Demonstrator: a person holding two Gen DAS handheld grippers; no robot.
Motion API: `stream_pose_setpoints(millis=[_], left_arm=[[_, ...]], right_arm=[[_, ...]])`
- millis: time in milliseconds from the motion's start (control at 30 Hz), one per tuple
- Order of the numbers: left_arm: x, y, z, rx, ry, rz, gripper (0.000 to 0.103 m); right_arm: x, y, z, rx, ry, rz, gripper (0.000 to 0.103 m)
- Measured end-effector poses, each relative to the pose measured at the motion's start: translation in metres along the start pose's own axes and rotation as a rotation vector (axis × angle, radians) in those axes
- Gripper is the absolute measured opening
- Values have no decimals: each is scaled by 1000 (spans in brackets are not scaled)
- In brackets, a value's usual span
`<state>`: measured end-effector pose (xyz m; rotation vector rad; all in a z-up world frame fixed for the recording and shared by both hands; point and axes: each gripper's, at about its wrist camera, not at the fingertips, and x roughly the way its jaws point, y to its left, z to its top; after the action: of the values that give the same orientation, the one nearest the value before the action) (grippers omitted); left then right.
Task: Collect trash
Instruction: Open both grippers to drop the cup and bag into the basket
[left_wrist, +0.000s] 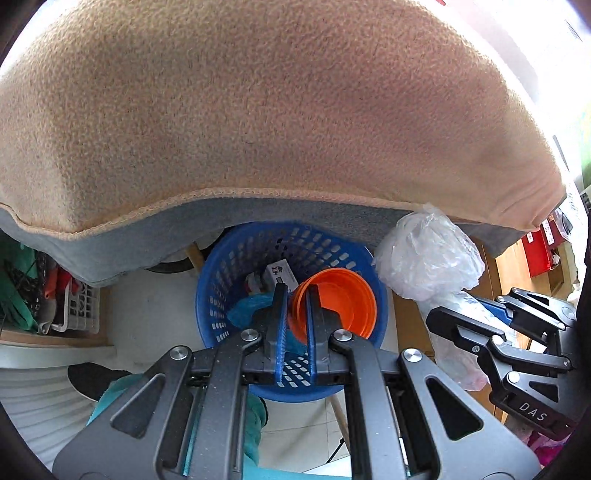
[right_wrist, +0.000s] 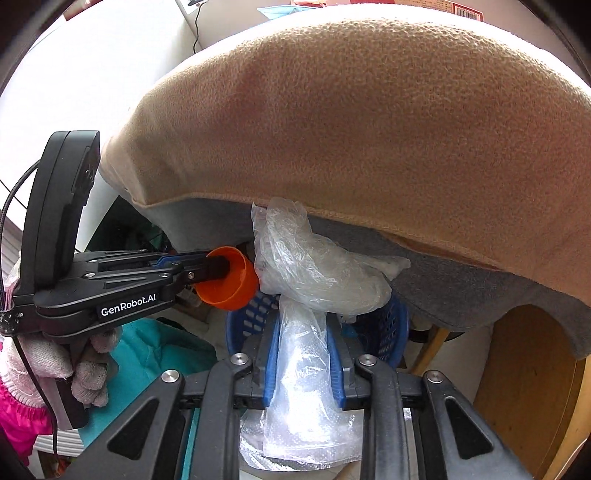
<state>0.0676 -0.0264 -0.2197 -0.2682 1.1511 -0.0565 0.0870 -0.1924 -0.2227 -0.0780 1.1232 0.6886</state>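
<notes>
One blue perforated basket (left_wrist: 218, 295) stands on the floor below the desk edge, which is draped in a tan blanket (left_wrist: 258, 110) over a grey cloth (left_wrist: 177, 229). The overhang crowds the basket's far rim; the near side is open. Inside lie a small carton (left_wrist: 282, 275) and blue plastic (left_wrist: 245, 308). The left gripper (left_wrist: 295, 295) has its fingers clamped on the rim of one orange cup (left_wrist: 341, 302), held over the basket. The right gripper (right_wrist: 303, 354) has its fingers pressed on one clear plastic bag (right_wrist: 314, 273), above the basket's right rim. A white crate (left_wrist: 79, 310) sits left.
</notes>
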Motion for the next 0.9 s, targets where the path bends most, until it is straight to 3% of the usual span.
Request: stream_pose_setpoints(millis=[100, 167, 200, 300, 467, 633, 733, 900], left_arm=[[4, 0, 1, 2, 1, 10, 7], [4, -2, 0, 0, 0, 18, 16], [5, -1, 1, -2, 0, 20, 22], [7, 1, 1, -8, -2, 26, 25], [11, 4, -1, -14, 3, 34, 25], [12, 4, -3, -18, 2, 35, 26], [10, 7, -4, -19, -5, 36, 37], [6, 5, -2, -15, -8, 31, 38]], right_arm=[[1, -1, 0, 13, -4, -5, 31], [1, -2, 0, 20, -7, -11, 32], [1, -3, 0, 19, -7, -14, 37], [-1, -7, 0, 22, -14, -25, 55], [-6, -10, 0, 30, -22, -34, 57], [-12, -13, 3, 34, -35, -43, 67], [-16, -15, 4, 33, -43, -48, 70], [-28, -18, 5, 42, -65, -52, 78]])
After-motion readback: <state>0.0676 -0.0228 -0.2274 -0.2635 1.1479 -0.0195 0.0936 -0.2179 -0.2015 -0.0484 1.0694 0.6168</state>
